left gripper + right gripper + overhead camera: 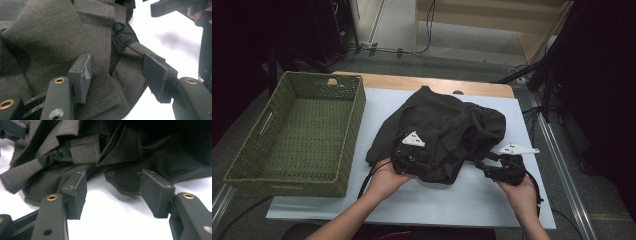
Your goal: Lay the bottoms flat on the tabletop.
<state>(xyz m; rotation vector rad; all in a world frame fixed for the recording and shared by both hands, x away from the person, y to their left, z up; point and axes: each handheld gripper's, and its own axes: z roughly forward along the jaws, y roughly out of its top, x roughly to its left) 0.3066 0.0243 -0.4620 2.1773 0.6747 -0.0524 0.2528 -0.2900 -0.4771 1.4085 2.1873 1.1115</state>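
The garment lies mid-surface; the left hand-held gripper rests on its near hem, jaws apart astride the cloth without pinching. The right hand-held gripper, jaws apart and empty, sits just right of the hem.

No writing, label, brand or number could be read anywhere in the three views. The grey three-cornered plate on the left tongs and the one on the right tongs each carried small dark marks, too small to make out as letters or signs. The dark garment on the bench showed no legible tag.
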